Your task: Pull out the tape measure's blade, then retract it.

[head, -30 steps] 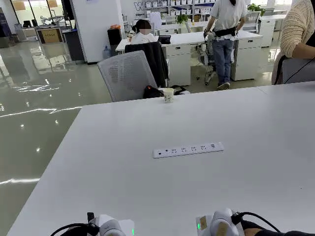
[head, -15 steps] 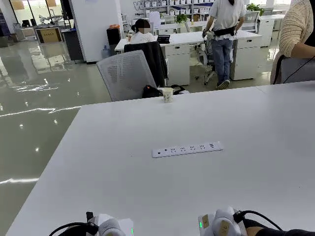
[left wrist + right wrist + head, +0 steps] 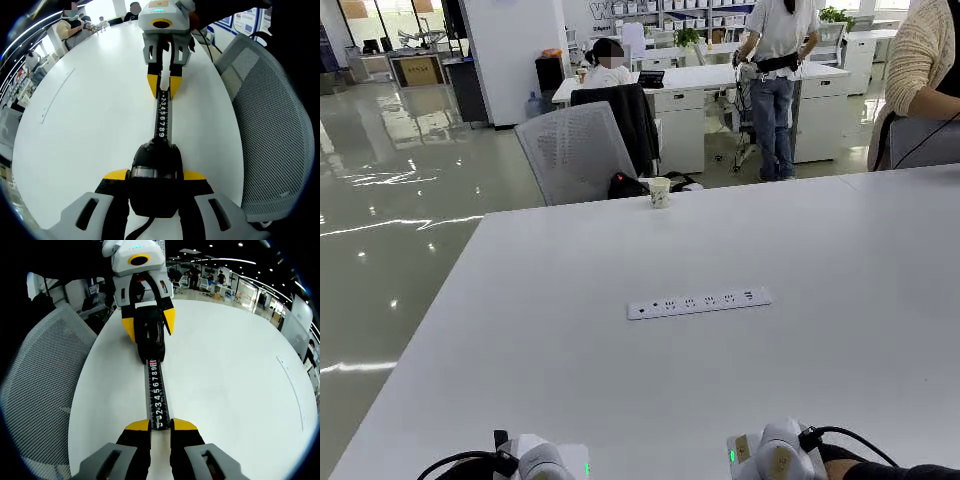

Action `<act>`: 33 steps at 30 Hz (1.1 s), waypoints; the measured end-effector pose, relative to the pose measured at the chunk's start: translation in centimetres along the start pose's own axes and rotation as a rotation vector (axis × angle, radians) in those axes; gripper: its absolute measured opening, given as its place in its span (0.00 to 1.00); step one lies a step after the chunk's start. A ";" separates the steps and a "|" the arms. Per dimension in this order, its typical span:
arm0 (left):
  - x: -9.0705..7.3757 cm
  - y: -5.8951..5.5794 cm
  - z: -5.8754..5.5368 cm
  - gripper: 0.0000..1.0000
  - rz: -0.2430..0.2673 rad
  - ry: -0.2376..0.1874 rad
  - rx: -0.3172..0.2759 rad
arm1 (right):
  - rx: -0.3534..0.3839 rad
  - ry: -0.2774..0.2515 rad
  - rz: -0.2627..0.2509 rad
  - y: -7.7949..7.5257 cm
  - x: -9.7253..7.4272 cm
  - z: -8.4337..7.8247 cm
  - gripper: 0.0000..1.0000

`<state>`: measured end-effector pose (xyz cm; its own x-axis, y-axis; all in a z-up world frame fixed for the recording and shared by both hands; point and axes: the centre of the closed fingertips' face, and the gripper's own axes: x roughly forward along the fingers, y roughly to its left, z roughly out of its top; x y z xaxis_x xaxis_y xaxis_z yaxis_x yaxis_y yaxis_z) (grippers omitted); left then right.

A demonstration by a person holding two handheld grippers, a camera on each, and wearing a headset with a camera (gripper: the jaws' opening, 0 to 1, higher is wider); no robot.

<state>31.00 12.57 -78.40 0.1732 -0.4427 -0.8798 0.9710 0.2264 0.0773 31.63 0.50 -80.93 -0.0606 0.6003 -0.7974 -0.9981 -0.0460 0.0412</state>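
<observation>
The tape measure's black body (image 3: 155, 172) sits between the yellow-tipped jaws of my left gripper (image 3: 156, 176), which is shut on it. Its numbered blade (image 3: 162, 117) stretches a short way across the white table to my right gripper (image 3: 163, 86). In the right gripper view, my right gripper (image 3: 160, 426) is shut on the blade's end (image 3: 156, 395). Straight ahead the left gripper (image 3: 148, 325) holds the body (image 3: 149, 340). The two grippers face each other near the table's edge. Their housings (image 3: 545, 462) (image 3: 775, 458) peek in at the bottom of the head view.
A white power strip (image 3: 699, 302) lies mid-table and a paper cup (image 3: 660, 192) stands at the far edge. A grey mesh chair (image 3: 270, 125) is beside the table near the grippers, another (image 3: 582, 150) behind the far edge. People are at desks beyond.
The head camera has drifted slightly, so the table scene sits a little higher in the picture. The gripper housings stay at the bottom edge, and nothing on the table has moved.
</observation>
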 end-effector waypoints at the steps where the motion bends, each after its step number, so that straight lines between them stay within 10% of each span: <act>1: 0.0 0.0 0.0 0.32 0.000 0.000 0.000 | 0.000 0.000 -0.001 0.0 0.0 0.0 0.10; 33: 0.0 0.1 0.1 0.32 0.000 0.001 0.001 | 0.004 0.008 -0.003 -0.3 -1.4 -1.7 0.10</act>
<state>31.12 12.54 -78.33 0.1735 -0.4420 -0.8801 0.9711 0.2258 0.0781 32.05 -1.63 -80.85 -0.0579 0.5943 -0.8021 -0.9983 -0.0415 0.0413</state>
